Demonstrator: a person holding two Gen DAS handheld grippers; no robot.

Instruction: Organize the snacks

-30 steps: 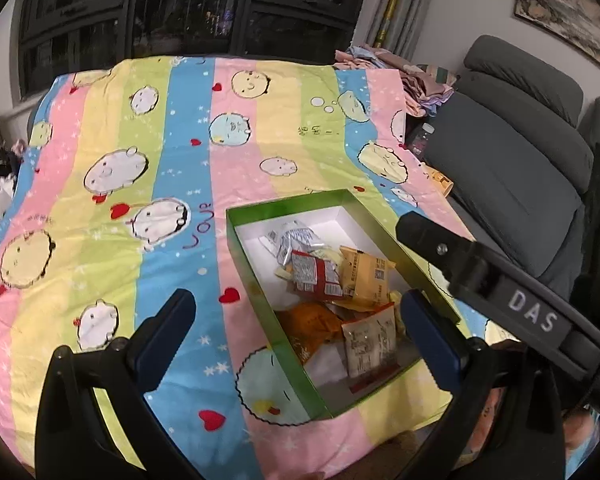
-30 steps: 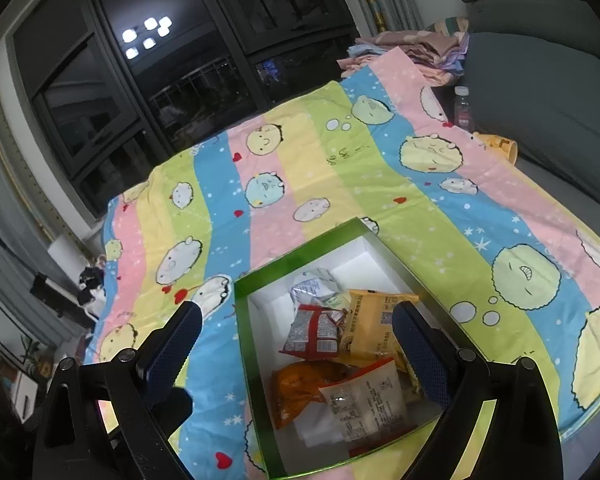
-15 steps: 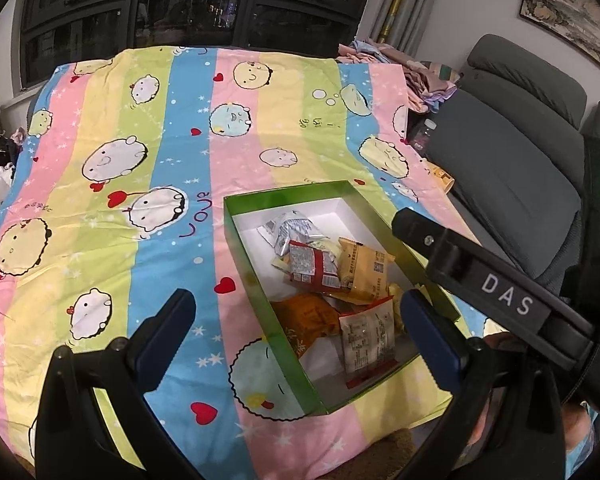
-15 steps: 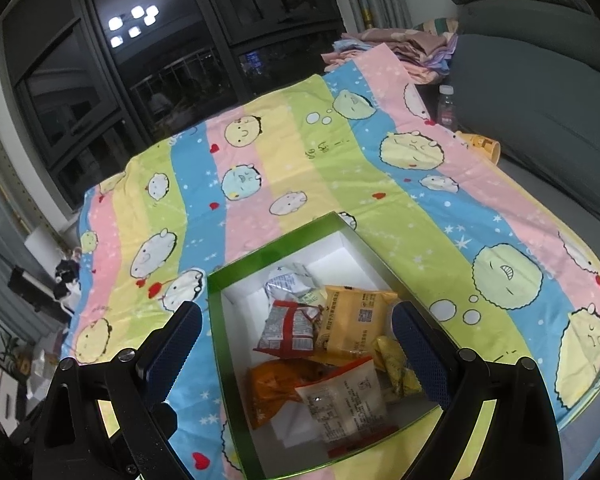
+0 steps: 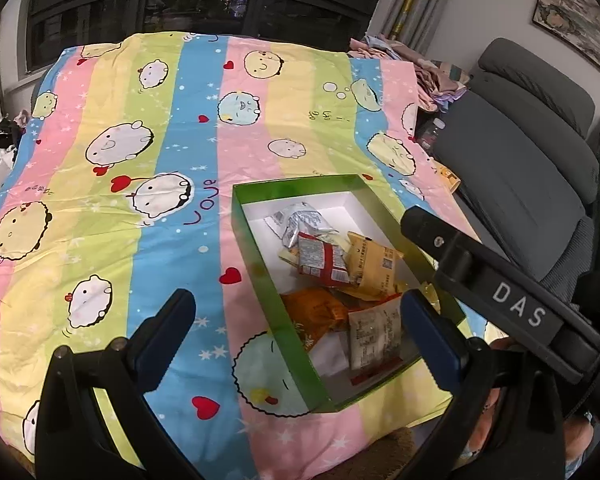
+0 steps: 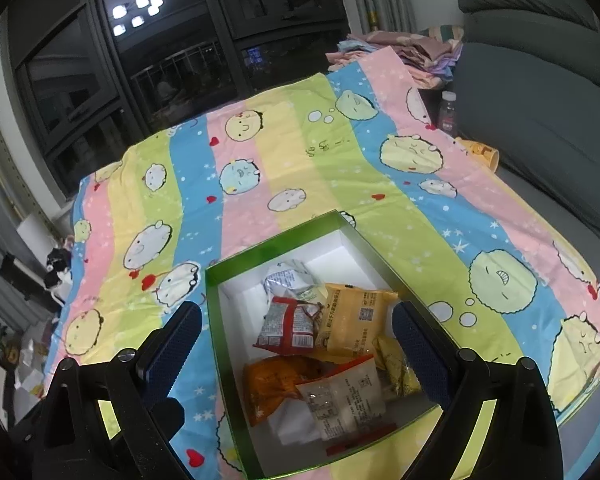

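Snacks [image 6: 332, 344], seemingly below parted jaws.

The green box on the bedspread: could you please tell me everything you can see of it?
The green box is a shallow, open rectangular tray, seemingly cardboard, glossy green outside with a white lining. It lies flat on the striped cartoon bedspread near its front edge. Inside sits a loose pile of snack packets: silver, red, yellow, orange and clear. Nothing grips it.

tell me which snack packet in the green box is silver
The crinkled silver packet at the far end of the green box, just beyond the red packet. The others are red, yellow, orange or clear.
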